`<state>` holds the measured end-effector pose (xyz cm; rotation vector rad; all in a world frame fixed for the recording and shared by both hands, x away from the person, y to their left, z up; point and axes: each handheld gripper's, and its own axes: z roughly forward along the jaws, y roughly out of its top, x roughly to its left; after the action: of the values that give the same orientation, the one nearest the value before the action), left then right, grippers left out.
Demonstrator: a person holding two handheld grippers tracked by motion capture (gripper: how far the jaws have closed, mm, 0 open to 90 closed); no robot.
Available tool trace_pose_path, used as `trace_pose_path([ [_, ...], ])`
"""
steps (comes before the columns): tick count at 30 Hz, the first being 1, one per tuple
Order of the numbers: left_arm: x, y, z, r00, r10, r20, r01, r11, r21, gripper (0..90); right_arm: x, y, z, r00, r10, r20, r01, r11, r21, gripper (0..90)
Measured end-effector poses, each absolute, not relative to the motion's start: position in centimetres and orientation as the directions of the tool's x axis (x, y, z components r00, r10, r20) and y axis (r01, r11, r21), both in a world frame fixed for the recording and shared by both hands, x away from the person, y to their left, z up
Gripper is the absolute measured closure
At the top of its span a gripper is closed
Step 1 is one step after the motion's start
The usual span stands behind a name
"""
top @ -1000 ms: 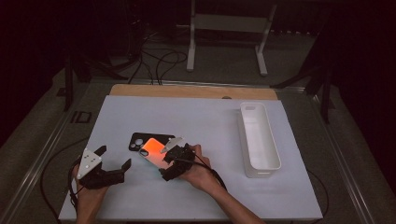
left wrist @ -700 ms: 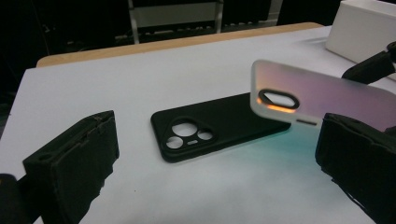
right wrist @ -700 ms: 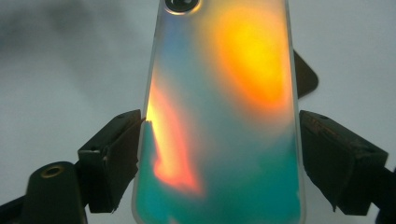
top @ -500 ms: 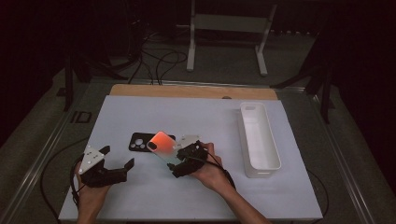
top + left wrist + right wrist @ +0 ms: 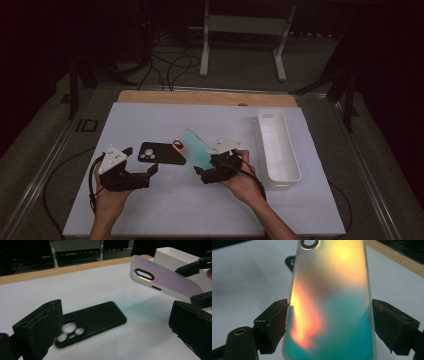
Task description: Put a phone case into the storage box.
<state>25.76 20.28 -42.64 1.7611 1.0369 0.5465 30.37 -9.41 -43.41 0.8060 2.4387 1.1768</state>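
**Lifting the iridescent case away from the black one**

Gripping the iridescent phone case (image 5: pixel 194 149) across its width with the right gripper (image 5: pixel 206 167), both pads pressing on the long edges, as seen close up in the right gripper view (image 5: pixel 332 302). Carrying it tilted and clear of the white table (image 5: pixel 165 210), camera-hole end pointing toward the upper left of the high view. Having shifted it over the last second from a spot overlapping the black phone case (image 5: pixel 159 153) to the centre of the frame, just right of that case and no longer covering it. Also showing teal now in place of the earlier orange glow, pointing to a change of tilt.

Bringing the left gripper (image 5: pixel 140 162) in from the lower left at the same time, closer to the black case than a second ago. Keeping it spread wide and empty, framing the black case lying flat on the table in the left gripper view (image 5: pixel 92 320), with the raised case (image 5: pixel 165 281) hanging at the upper right.

Probably separating the two cases: freeing the black one for a left-hand pickup, and perhaps heading with the lifted one toward the white tray (image 5: pixel 261 145) at the right, still well apart from it.
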Motion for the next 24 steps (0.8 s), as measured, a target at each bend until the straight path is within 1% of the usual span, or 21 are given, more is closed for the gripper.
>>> trace_pose_path([
  [7, 27.0, 17.7, -41.1, 0.575, 0.810, -0.117, 0.394, -0.149, 0.907, 1.0, 30.1, -9.4, -42.8, -0.789, 0.613, -0.031, 0.320, 0.453, 0.832, 16.8],
  [9, 27.4, 16.9, -40.9, 0.564, 0.817, -0.119, 0.397, -0.141, 0.907, 2.3, 29.9, -9.1, -42.6, -0.790, 0.613, -0.023, 0.314, 0.435, 0.844, 16.8],
  [12, 27.6, 15.9, -40.7, 0.568, 0.813, -0.130, 0.398, -0.133, 0.908, 5.1, 29.6, -8.6, -42.3, -0.791, 0.612, -0.021, 0.294, 0.410, 0.863, 16.8],
  [17, 27.9, 15.0, -40.8, 0.558, 0.810, -0.178, 0.417, -0.088, 0.905, 14.3, 29.3, -8.1, -42.1, -0.796, 0.606, -0.016, 0.275, 0.384, 0.882, 16.8],
  [19, 28.0, 14.8, -40.9, 0.561, 0.804, -0.198, 0.430, -0.079, 0.899, 16.3, 29.1, -8.0, -42.0, -0.796, 0.605, -0.022, 0.261, 0.376, 0.889, 16.8],
  [21, 27.9, 14.6, -40.9, 0.573, 0.793, -0.206, 0.433, -0.079, 0.898, 21.5, 29.0, -7.9, -42.0, -0.795, 0.606, -0.020, 0.255, 0.365, 0.896, 16.8],
  [22, 27.9, 14.6, -40.9, 0.585, 0.782, -0.213, 0.435, -0.081, 0.897, 27.4, 28.9, -7.8, -42.0, -0.795, 0.606, -0.021, 0.251, 0.361, 0.898, 16.8],
  [23, 27.9, 14.6, -40.9, 0.599, 0.769, -0.223, 0.435, -0.079, 0.897, 35.7, 28.9, -7.7, -42.0, -0.797, 0.604, -0.024, 0.245, 0.359, 0.901, 16.8],
  [24, 27.9, 14.6, -40.9, 0.611, 0.757, -0.232, 0.435, -0.076, 0.897, 40.5, 28.8, -7.6, -42.0, -0.795, 0.606, -0.032, 0.238, 0.361, 0.902, 16.8],
])
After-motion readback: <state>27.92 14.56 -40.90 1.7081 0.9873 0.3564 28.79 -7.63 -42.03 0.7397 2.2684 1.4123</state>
